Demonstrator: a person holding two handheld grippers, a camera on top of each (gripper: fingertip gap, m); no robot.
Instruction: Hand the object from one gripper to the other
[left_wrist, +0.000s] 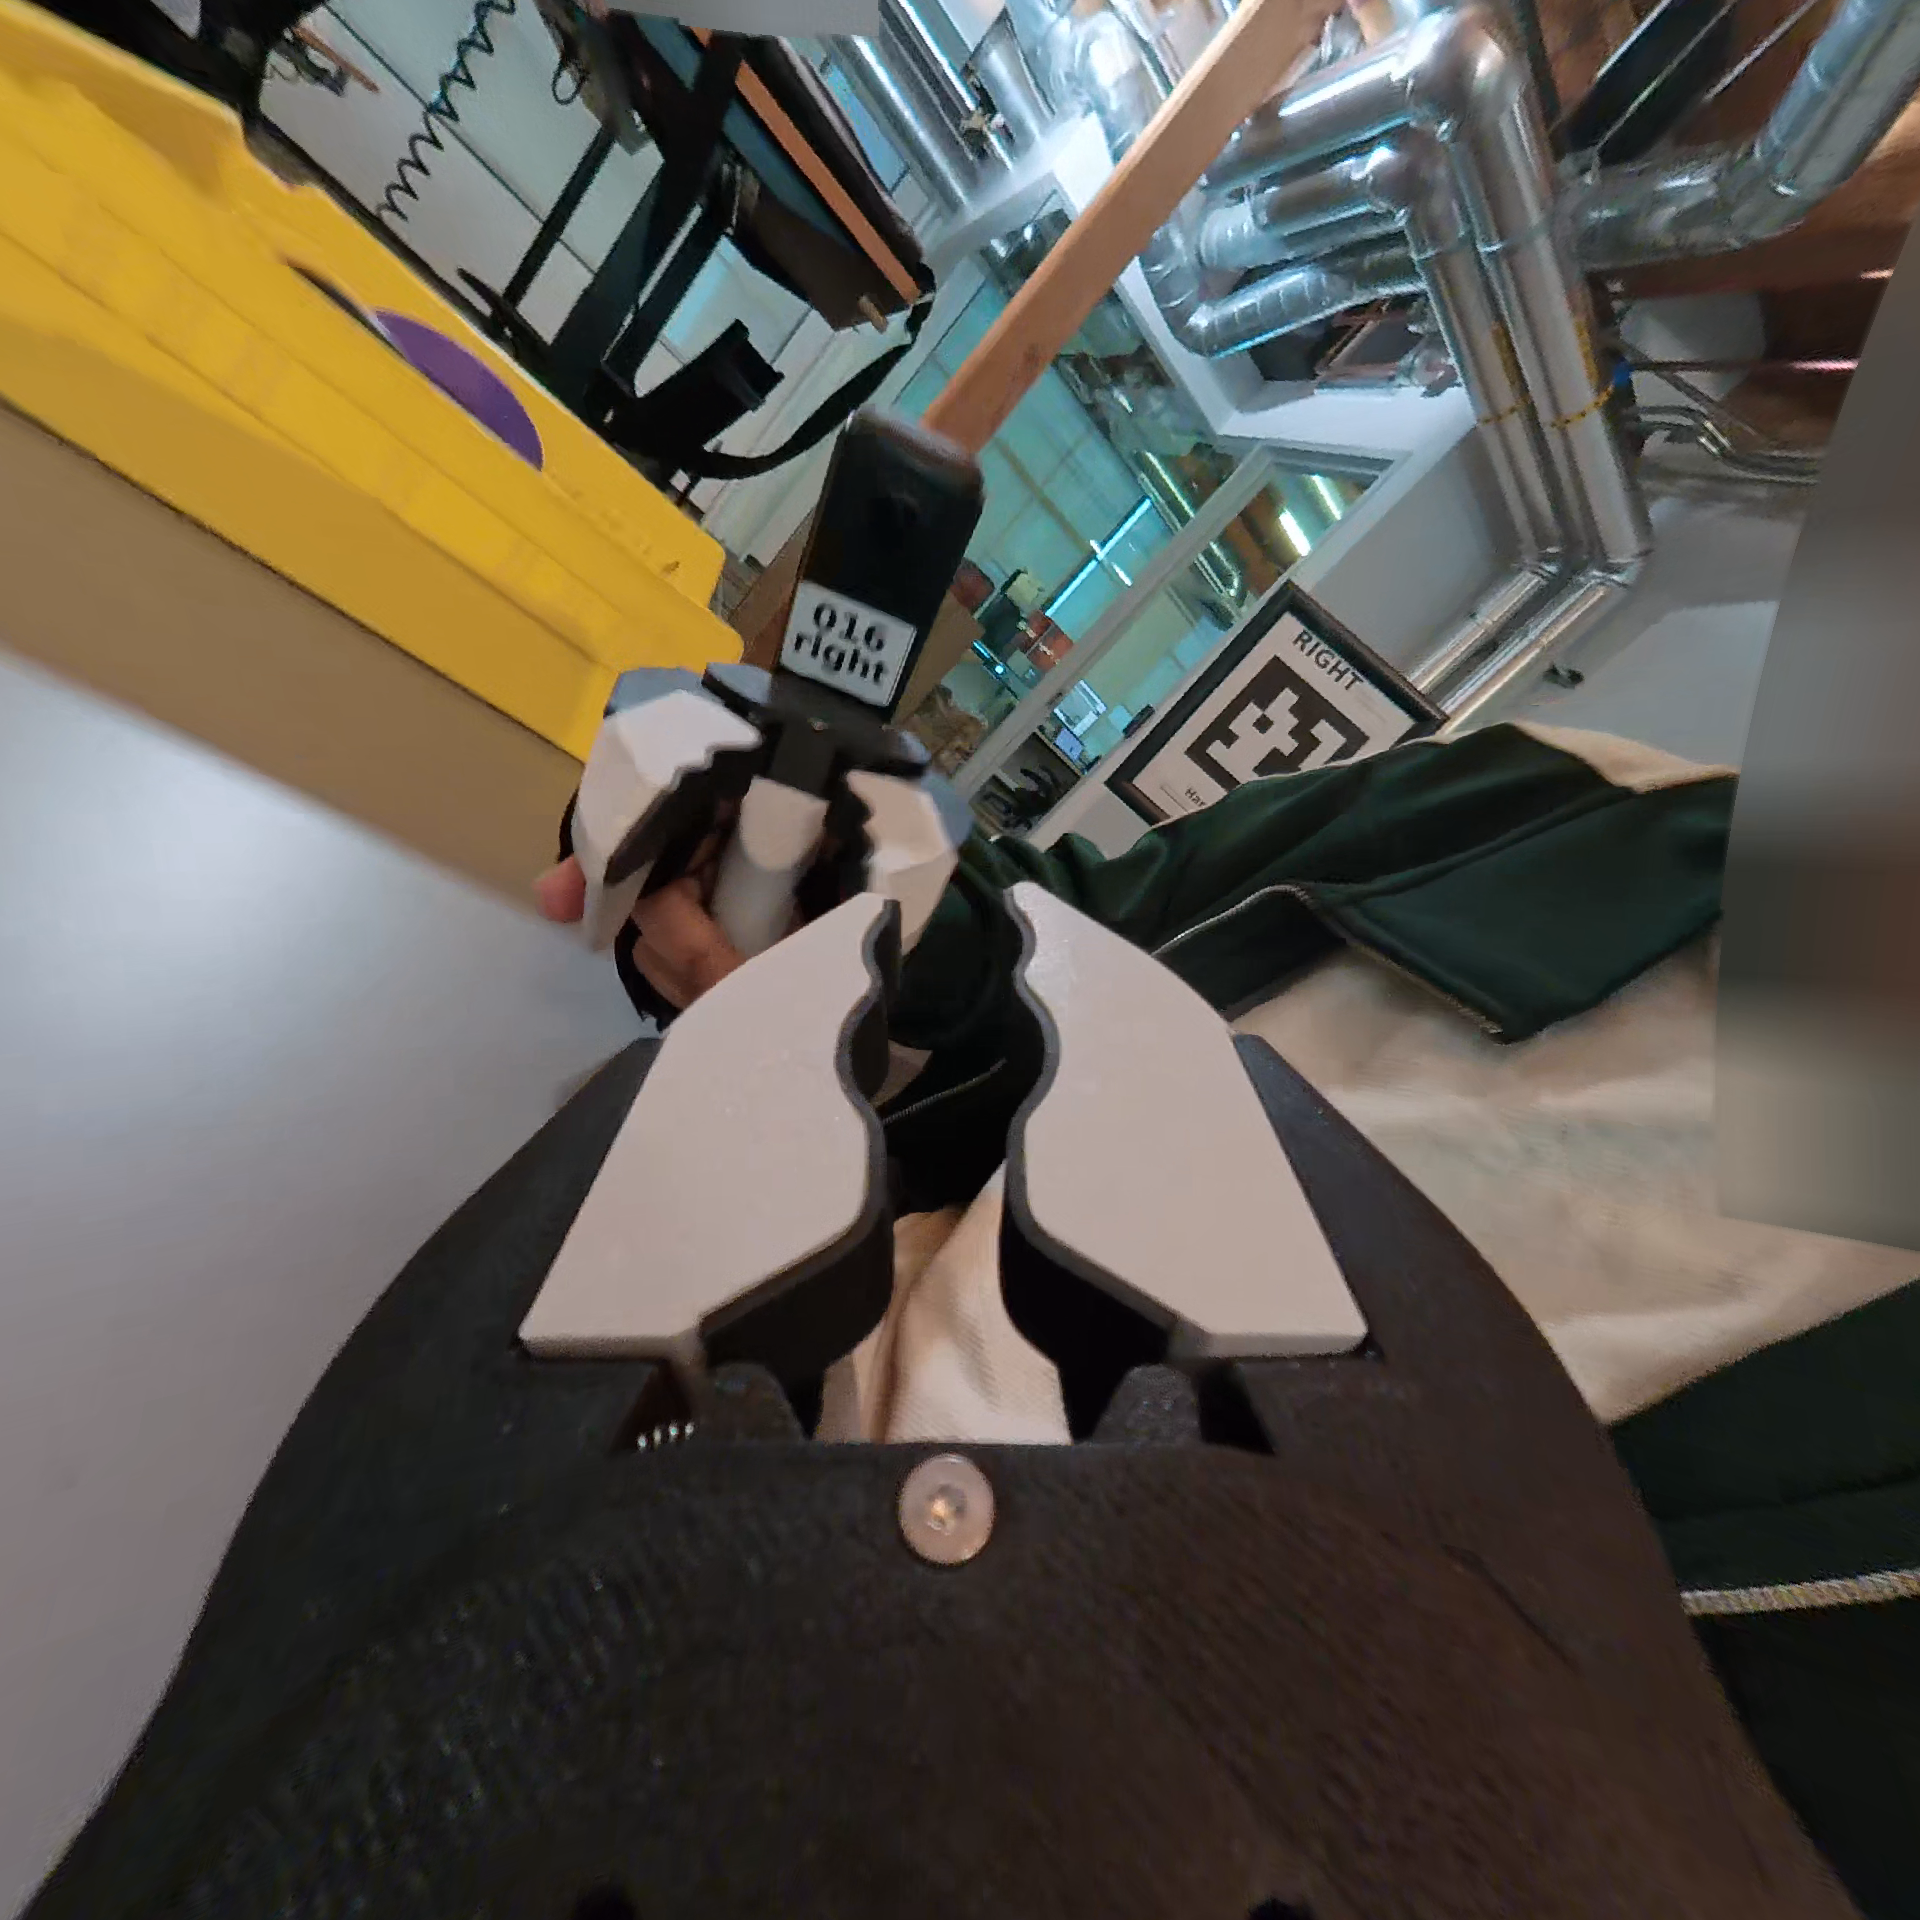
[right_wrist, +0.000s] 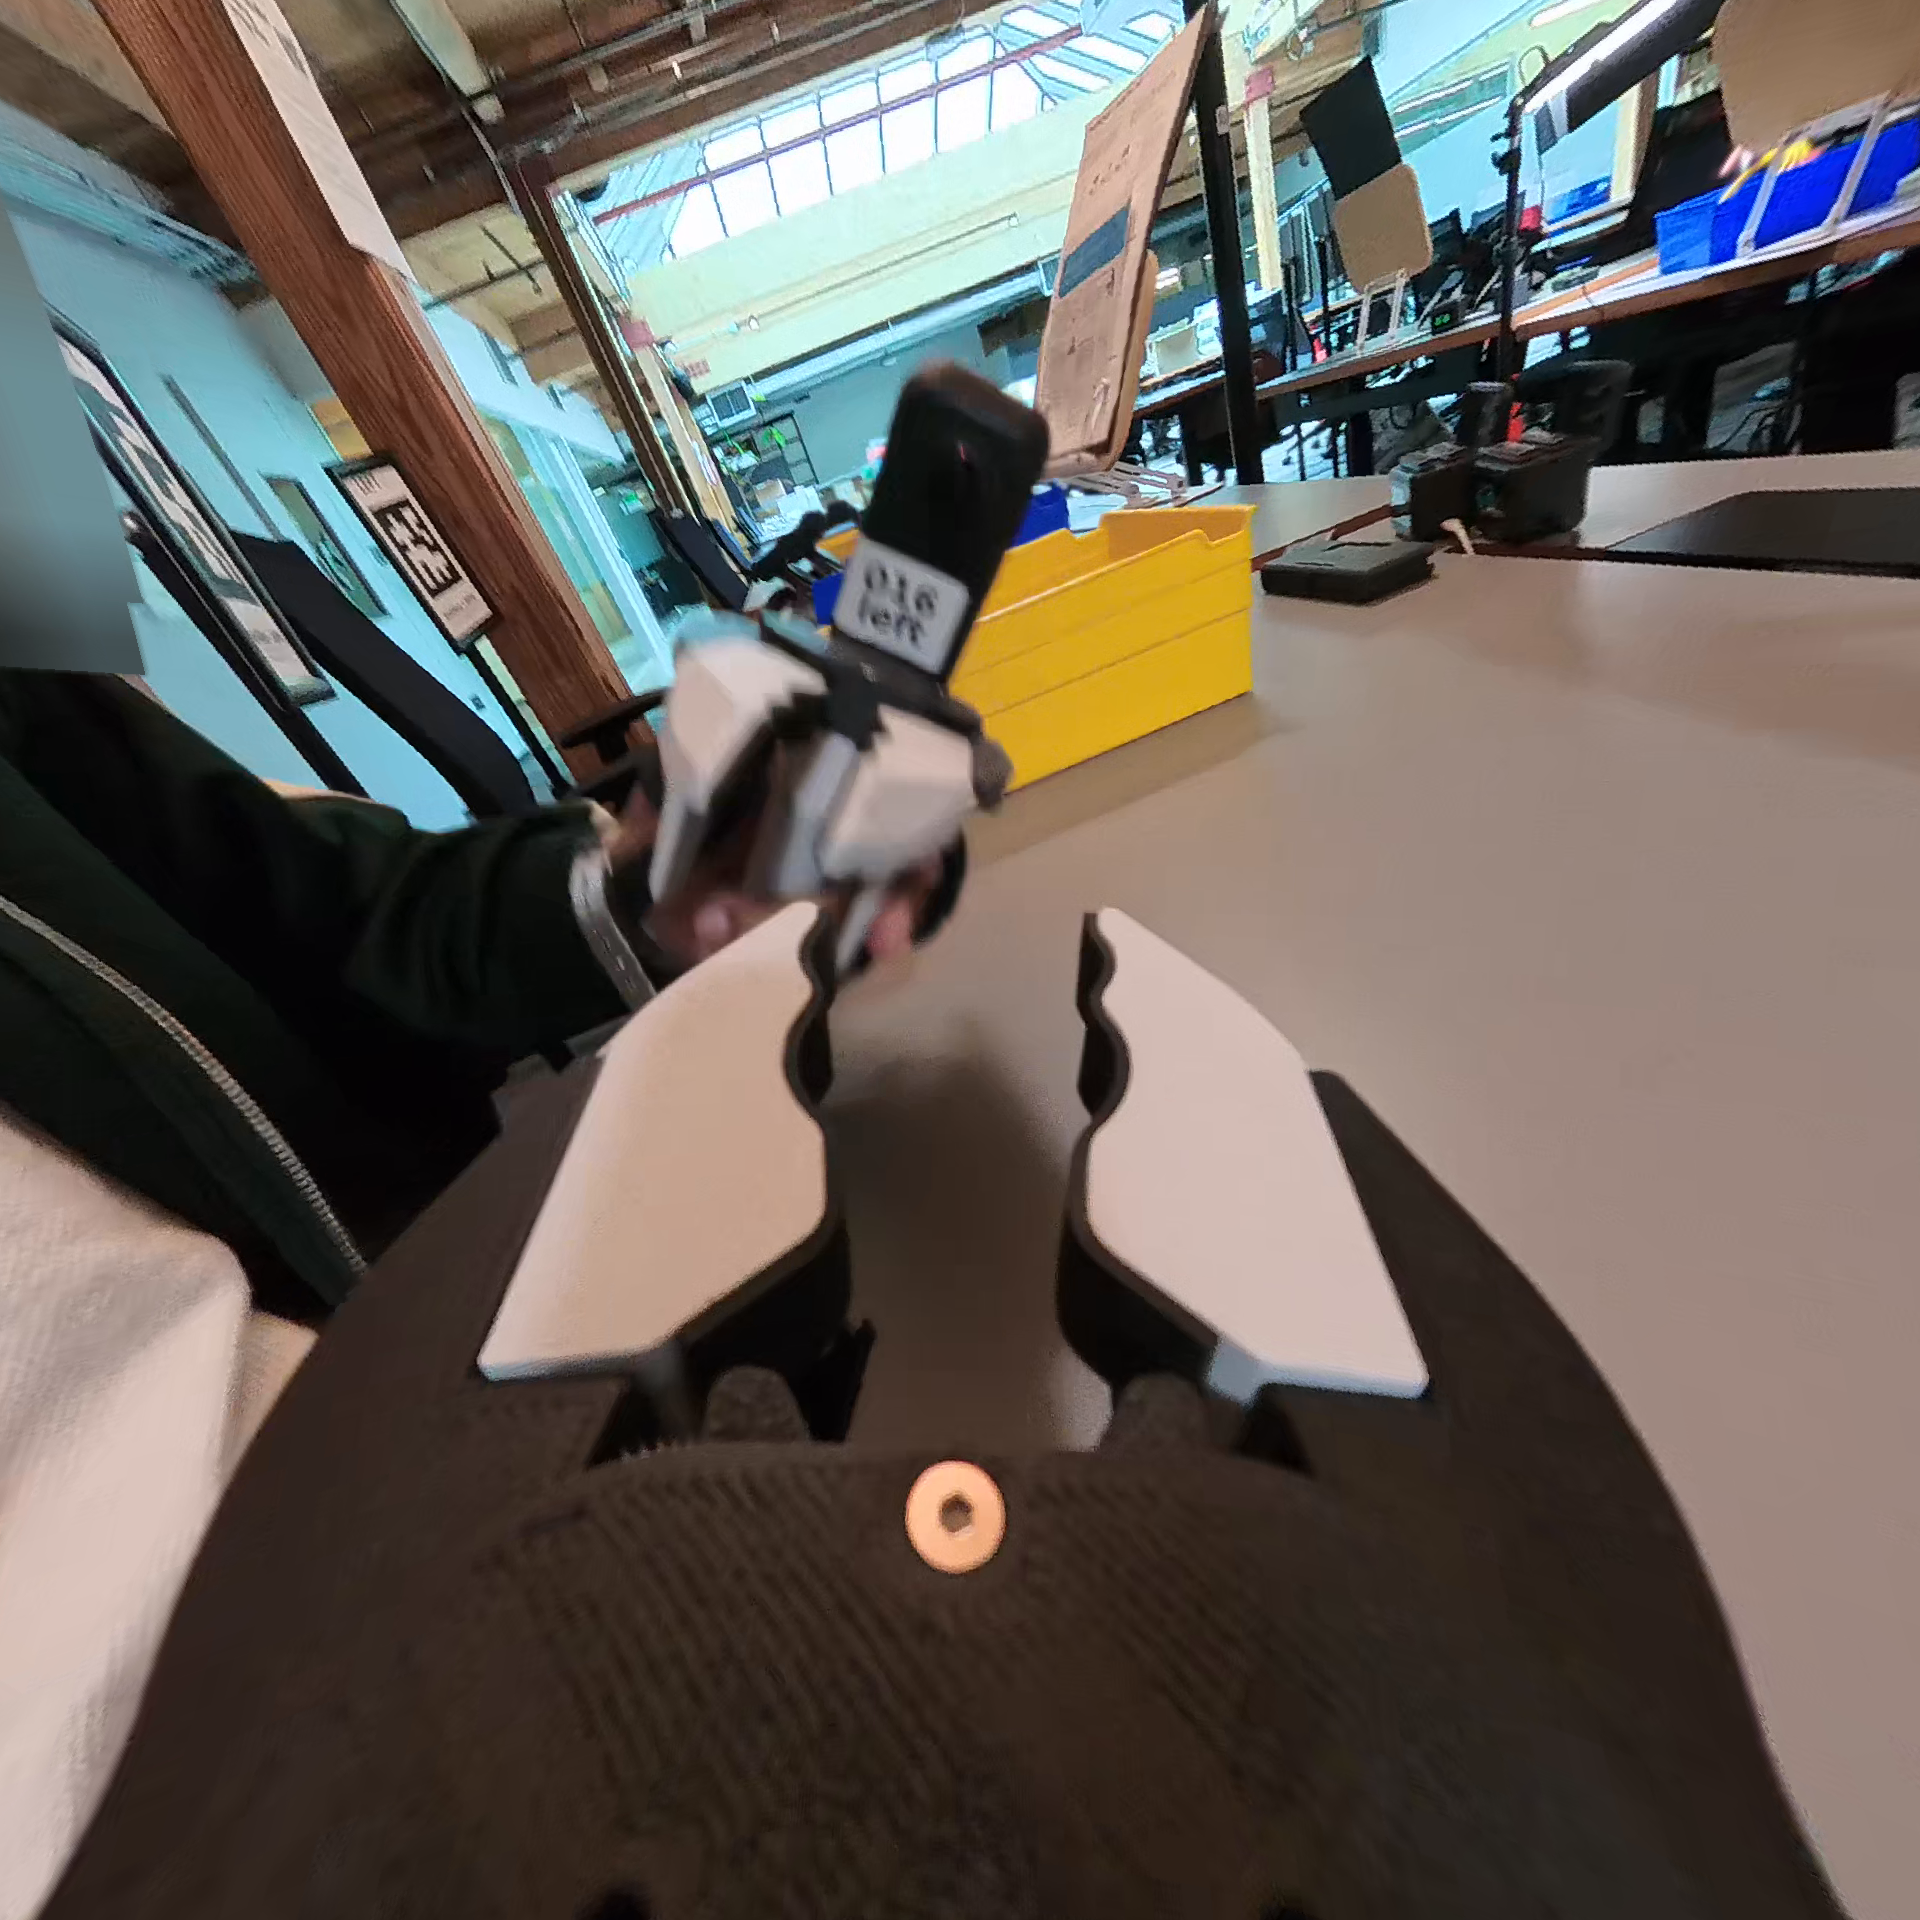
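Observation:
My left gripper (left_wrist: 951, 909) is open with a narrow gap between its white fingers, and nothing is in it. It points at my right gripper (left_wrist: 771, 844), which faces it a short way off, held by a hand. In the right wrist view my right gripper (right_wrist: 951, 925) is open wider and empty, low over the grey table (right_wrist: 1455, 831). My left gripper (right_wrist: 805, 821) shows there blurred, just beyond the right gripper's left fingertip. I see no object held in either gripper.
A yellow bin (right_wrist: 1122, 623) stands on the table behind the grippers; in the left wrist view the bin (left_wrist: 312, 416) holds something purple (left_wrist: 457, 384). A person's dark green sleeve (left_wrist: 1455, 883) and white shirt are close by. Black devices (right_wrist: 1340, 571) lie farther back.

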